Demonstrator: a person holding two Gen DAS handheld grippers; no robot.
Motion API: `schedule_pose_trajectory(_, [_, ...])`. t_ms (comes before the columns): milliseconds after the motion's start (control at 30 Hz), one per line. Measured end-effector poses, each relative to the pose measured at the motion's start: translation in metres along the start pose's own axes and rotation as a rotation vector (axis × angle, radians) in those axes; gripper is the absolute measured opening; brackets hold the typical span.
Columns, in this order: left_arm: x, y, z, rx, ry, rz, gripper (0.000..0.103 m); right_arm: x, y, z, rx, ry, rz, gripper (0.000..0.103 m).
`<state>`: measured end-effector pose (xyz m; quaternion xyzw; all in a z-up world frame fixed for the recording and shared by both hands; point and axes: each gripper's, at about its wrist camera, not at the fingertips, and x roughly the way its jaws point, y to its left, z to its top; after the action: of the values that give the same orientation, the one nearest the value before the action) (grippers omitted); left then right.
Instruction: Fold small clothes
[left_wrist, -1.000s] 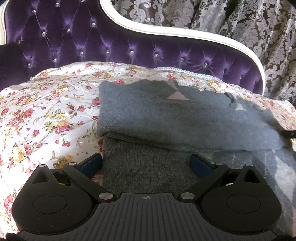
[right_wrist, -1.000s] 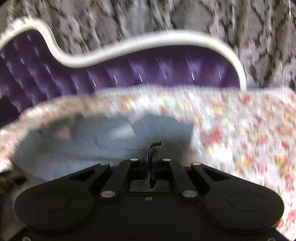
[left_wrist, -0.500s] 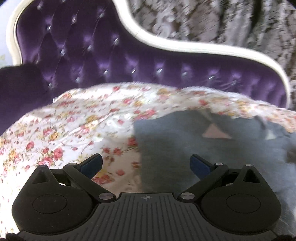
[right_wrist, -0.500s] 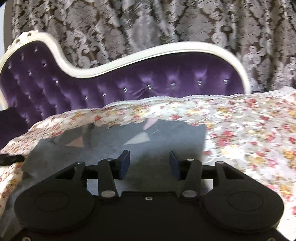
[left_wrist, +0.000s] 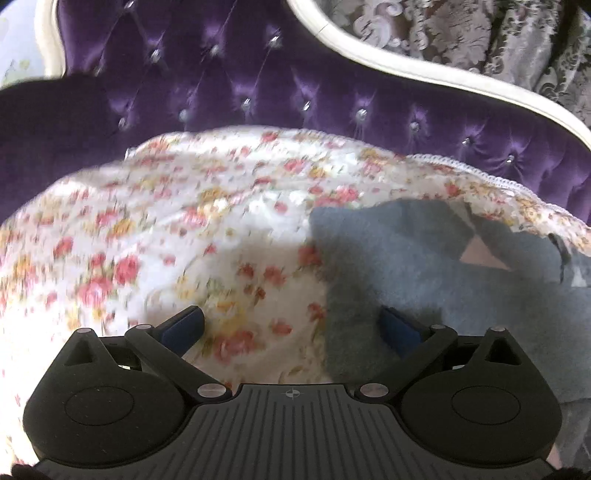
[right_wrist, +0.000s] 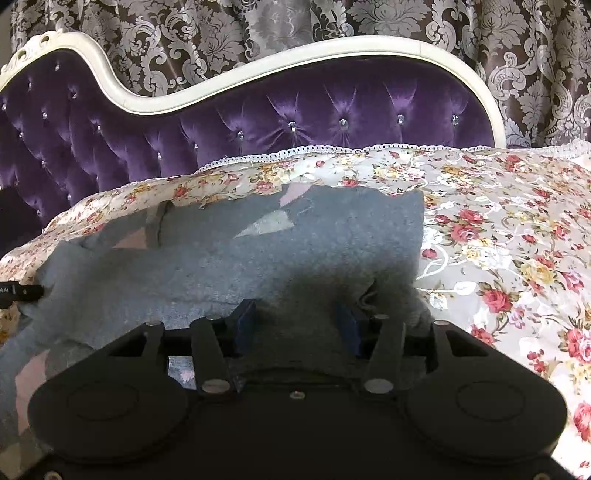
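R wrist: sofa back (right_wrist: 332, 107) behind sweater (right_wrist: 258, 251)

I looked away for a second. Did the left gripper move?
Yes. The left gripper slid left: the sweater now sits right, the floral cover fills its view.

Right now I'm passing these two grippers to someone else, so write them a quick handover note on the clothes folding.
Left gripper: open, empty, over the floral cover at the left edge of the grey knit garment.
Right gripper: open, nothing pinched, over the garment's near right part.
Garment: lying folded over on the cover in front of the purple tufted backrest, free of both grippers.
Done: at least one fold is in.
Left: the near right corner is bunched; smooth it and judge whether another fold is needed. No other clothes are in view.
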<state>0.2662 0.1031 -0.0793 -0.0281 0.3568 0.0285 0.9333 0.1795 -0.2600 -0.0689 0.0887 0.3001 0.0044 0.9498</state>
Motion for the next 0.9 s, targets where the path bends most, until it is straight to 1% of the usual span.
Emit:
schedule_pose_trajectory(67, [0.001,-0.006,0.01,0.033,-0.011,0.005,0.102,0.0,0.0,0.0,0.0,0.001,0.001,0.057])
schedule_pose_trajectory(133, [0.007,-0.01,0.021,0.036,-0.009,-0.002,0.102,0.0,0.001,-0.001,-0.003,0.0,0.001,0.058])
schedule_pose_trajectory(267, [0.027,-0.015,0.043,0.035,0.004,-0.003,0.102,0.002,0.003,-0.001,-0.019,0.002,0.001,0.06])
schedule_pose_trajectory(367, [0.045,-0.018,0.053,0.05,0.014,0.018,0.102,0.003,0.005,-0.001,-0.035,0.0,0.001,0.063])
schedule_pose_trajectory(467, [0.063,-0.01,0.057,0.012,0.053,0.04,0.102,0.003,0.006,-0.002,-0.043,-0.003,0.001,0.064])
schedule_pose_trajectory(533, [0.073,-0.001,0.054,-0.017,0.079,0.08,0.103,0.003,0.005,-0.002,-0.04,-0.003,0.004,0.064])
schedule_pose_trajectory(567, [0.074,0.004,0.052,-0.024,0.064,0.086,0.103,0.003,0.004,-0.002,-0.039,-0.004,0.007,0.064])
schedule_pose_trajectory(600, [0.074,0.006,0.051,-0.025,0.054,0.108,0.103,0.003,0.004,-0.002,-0.037,-0.005,0.008,0.064])
schedule_pose_trajectory(700, [0.071,0.012,0.048,-0.037,0.05,0.103,0.103,0.003,0.004,-0.002,-0.038,-0.005,0.008,0.065])
schedule_pose_trajectory(767, [0.068,0.014,0.048,-0.045,0.054,0.098,0.103,0.004,0.004,-0.002,-0.044,-0.006,0.01,0.067])
schedule_pose_trajectory(833, [0.06,0.017,0.049,-0.079,0.051,0.084,0.102,0.004,0.007,-0.002,-0.055,-0.004,0.012,0.071])
schedule_pose_trajectory(900, [0.046,0.018,0.046,-0.096,0.031,0.069,0.102,0.005,0.009,-0.002,-0.068,0.0,0.015,0.076])
